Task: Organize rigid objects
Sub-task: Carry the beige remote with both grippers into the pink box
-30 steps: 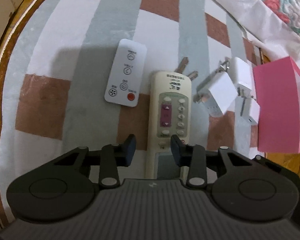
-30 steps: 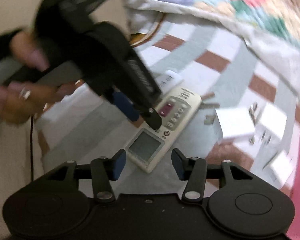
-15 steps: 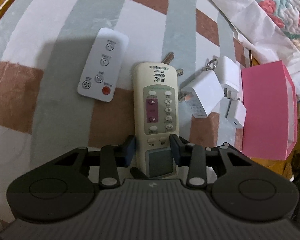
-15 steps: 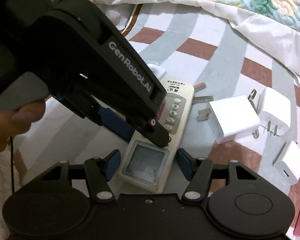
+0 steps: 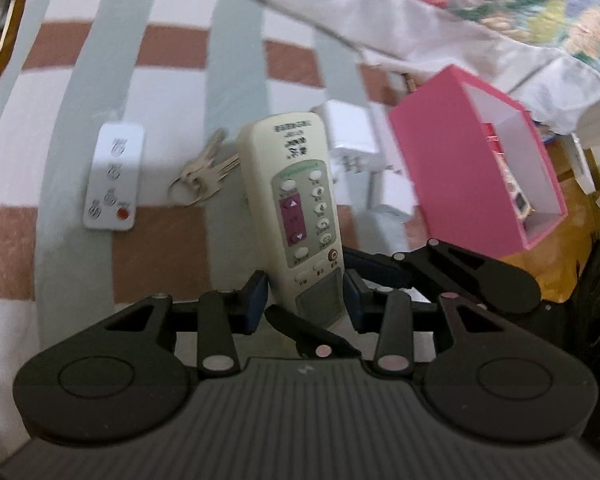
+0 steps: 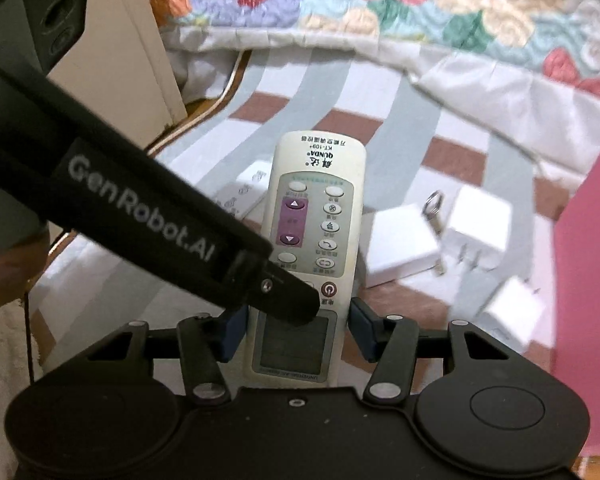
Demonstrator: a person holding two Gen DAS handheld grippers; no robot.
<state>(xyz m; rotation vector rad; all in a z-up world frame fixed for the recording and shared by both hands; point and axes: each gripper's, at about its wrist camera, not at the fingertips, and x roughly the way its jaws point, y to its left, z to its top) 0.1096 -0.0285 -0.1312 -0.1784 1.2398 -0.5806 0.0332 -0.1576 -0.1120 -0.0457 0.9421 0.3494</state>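
A cream air-conditioner remote [image 5: 300,204] is lifted off the striped blanket, its display end between the fingers of both grippers. My left gripper [image 5: 306,306] is shut on its lower end. My right gripper [image 6: 296,334] straddles the same end [image 6: 316,240] with narrow gaps beside the pads; whether it grips is unclear. The left gripper's finger [image 6: 284,296] crosses over the remote in the right wrist view. A pink box [image 5: 476,168] with a white inside stands open at the right.
A small white remote [image 5: 114,178] and keys [image 5: 204,174] lie left of the big remote. Several white chargers [image 6: 400,250] lie between it and the pink box. A floral quilt [image 6: 380,4] borders the far side.
The left gripper has closed on the cream remote and raised its far end off the blanket. The right gripper has moved in around the same end. The keys are now uncovered.
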